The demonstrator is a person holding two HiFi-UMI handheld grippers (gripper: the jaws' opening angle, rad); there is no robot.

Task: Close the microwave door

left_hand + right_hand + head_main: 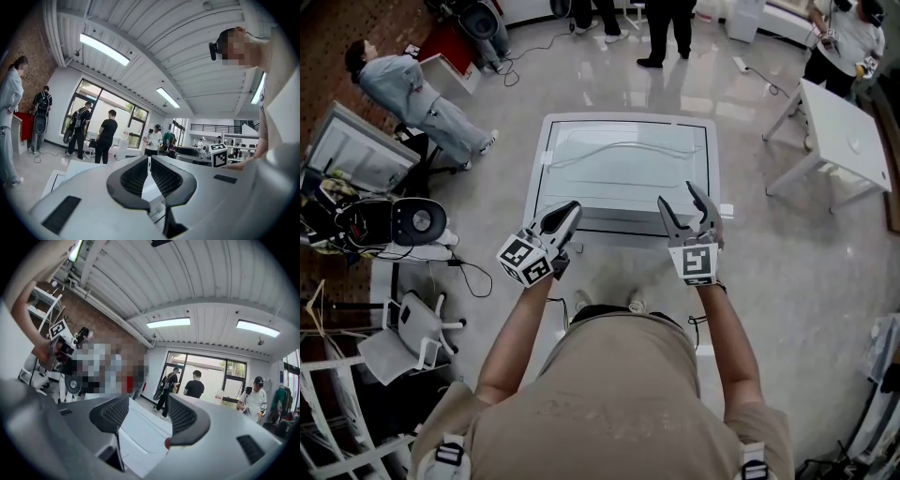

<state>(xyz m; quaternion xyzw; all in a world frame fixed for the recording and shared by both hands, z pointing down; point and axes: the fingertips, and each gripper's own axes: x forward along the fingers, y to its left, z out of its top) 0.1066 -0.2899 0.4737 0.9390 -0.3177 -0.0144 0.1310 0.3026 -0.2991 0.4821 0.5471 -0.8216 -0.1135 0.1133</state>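
The microwave [623, 169] is a white box seen from above, right in front of me; only its top shows, and its front face with the door is hidden from this angle. My left gripper [572, 210] hovers over the front left edge with its jaws pressed together and nothing in them; in the left gripper view its tips [149, 158] meet. My right gripper [677, 195] hangs over the front right edge with its jaws spread wide and empty. In the right gripper view [147, 401] the microwave's white top [140, 427] lies below the gap.
A white table [839, 131] stands at the right. Several people [666, 28] stand at the back and one person [412, 94] at the left. A round device [403, 223], cables and a white chair [403, 333] crowd the floor at my left.
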